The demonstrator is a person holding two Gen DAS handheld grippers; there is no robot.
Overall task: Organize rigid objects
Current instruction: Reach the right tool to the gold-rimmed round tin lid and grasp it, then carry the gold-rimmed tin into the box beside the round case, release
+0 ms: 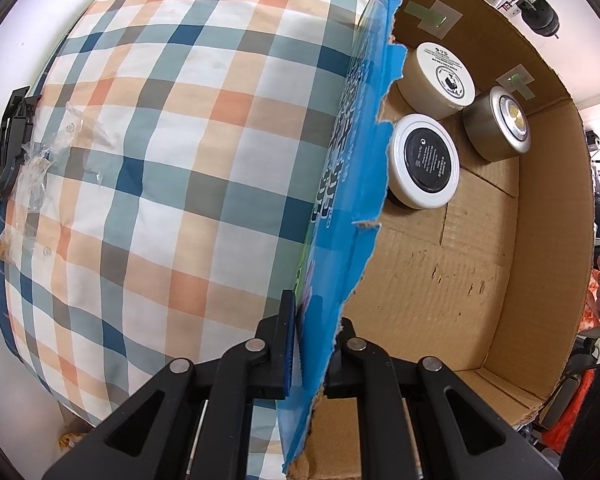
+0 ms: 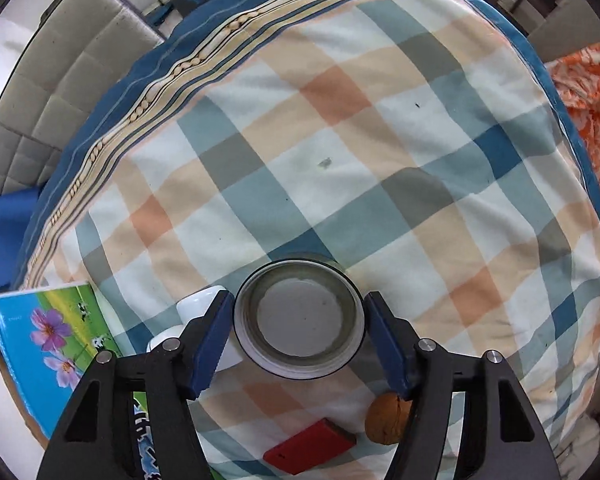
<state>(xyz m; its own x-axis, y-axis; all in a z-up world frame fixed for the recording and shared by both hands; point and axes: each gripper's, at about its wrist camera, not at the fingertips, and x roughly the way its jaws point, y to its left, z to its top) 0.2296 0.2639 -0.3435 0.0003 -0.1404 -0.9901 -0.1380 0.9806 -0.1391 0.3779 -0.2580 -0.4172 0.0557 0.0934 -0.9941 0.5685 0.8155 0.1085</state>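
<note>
So far the sorting looks partly done: on the checked cloth in blue, peach and white covering the bed or cushion, the large brown cardboard box with a torn blue printed outer wall already holds three round tubs at its far end: a cream plastic jar with a white printed lid, a white jar with a black label disc nearer, and a grey metal tin with a gold centre to the right. They sit close together, while the near half of the box floor is bare, so there is room for more. Outside the box, at least four things are left on the cloth: an open round white-rimmed jar with a grey inside, a white plastic piece just to its left, a red flat rectangular object near the bottom of the right wrist view, and a brown walnut-like ball beside it. The left gripper has its fingers pressed together on the torn blue box wall, pinching it. The right gripper points down with its blue fingers half spread astride the open jar; whether the pads actually touch its rim I cannot tell, though a narrow gap seems to show on each side.
</note>
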